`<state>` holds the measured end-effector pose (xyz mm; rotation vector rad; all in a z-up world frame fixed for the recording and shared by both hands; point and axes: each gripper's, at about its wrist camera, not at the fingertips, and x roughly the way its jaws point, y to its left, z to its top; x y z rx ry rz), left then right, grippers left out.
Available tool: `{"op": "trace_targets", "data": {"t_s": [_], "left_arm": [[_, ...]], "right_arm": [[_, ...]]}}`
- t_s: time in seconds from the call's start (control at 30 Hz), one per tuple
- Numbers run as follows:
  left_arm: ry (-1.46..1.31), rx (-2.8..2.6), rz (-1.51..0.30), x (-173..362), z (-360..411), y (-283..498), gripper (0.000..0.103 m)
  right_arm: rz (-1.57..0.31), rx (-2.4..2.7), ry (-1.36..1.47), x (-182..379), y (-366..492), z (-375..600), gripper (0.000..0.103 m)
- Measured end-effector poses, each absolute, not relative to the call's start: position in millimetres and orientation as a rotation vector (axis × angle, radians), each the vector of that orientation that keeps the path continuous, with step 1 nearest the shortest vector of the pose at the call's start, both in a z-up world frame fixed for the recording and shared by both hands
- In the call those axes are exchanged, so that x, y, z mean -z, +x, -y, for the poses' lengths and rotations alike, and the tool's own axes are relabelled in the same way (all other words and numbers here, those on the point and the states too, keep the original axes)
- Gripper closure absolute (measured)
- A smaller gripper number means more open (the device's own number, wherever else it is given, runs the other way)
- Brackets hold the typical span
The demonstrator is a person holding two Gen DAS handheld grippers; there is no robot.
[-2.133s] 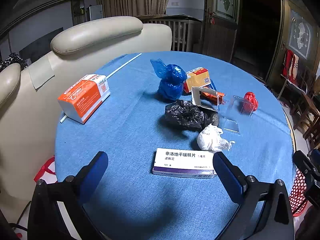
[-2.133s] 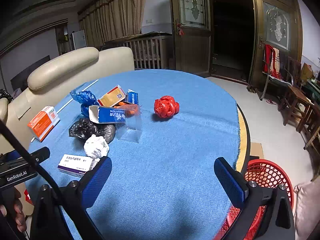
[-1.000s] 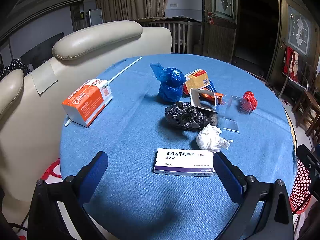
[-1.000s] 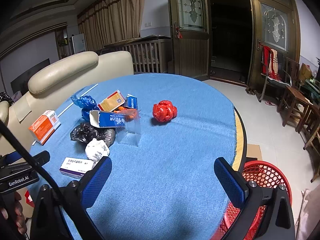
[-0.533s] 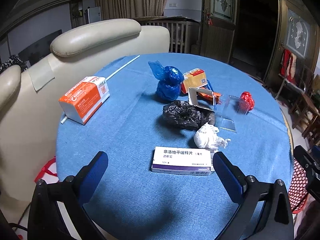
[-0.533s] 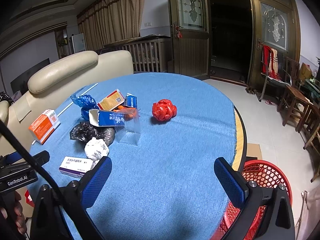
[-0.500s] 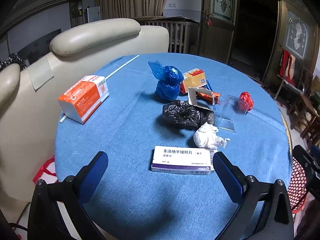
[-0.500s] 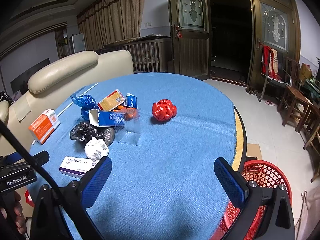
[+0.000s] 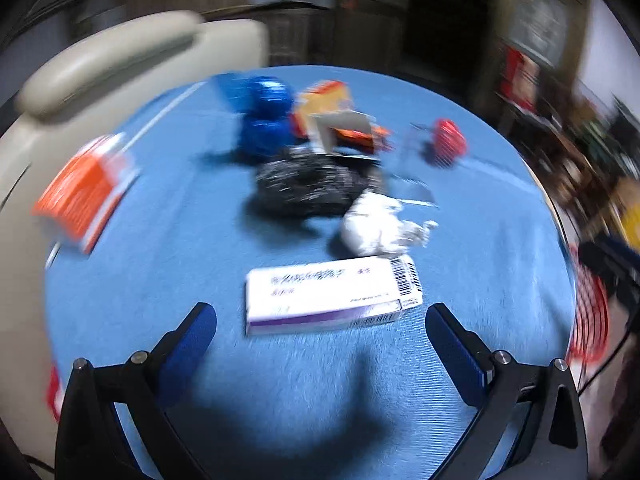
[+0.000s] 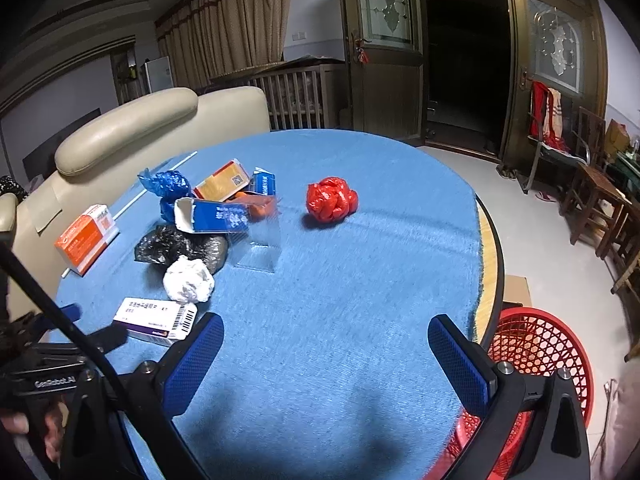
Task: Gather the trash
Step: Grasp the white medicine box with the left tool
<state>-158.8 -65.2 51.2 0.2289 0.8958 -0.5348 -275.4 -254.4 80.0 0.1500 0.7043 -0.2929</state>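
A white and purple medicine box (image 9: 332,294) lies on the blue round table (image 9: 160,240), just ahead of my open, empty left gripper (image 9: 320,344); it also shows in the right wrist view (image 10: 156,318). Behind it lie a crumpled white paper ball (image 9: 380,228), a black bag (image 9: 312,184), a blue bag (image 9: 264,116), an orange box (image 9: 84,192) and a red bag (image 10: 331,199). My right gripper (image 10: 320,352) is open and empty over the table's near right part. The left wrist view is blurred.
A red mesh basket (image 10: 536,364) stands on the floor right of the table. An open blue carton (image 10: 212,216), a yellow box (image 10: 222,186) and a clear plastic case (image 10: 260,248) lie in the pile. A beige sofa (image 10: 132,132) stands behind the table.
My left gripper has moved forward toward the medicine box, which now lies closer between its fingers. The right gripper has barely moved.
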Motion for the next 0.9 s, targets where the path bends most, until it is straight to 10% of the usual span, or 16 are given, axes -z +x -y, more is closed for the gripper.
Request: {"op": "trace_targets", "data": {"t_s": [0.67,0.9], "left_arm": [[0.708,0.96,-0.961,-18.0,95.2,-112.4,0.0],[0.522,0.834,-1.002,-17.0,79.9,-113.5,0.046]], "right_arm": [[-0.781,0.324,0.201,-64.1,-256.4,271.0,0.0],[-0.796,0.319,0.18,-59.7,-242.4,267.1,0.0]]}}
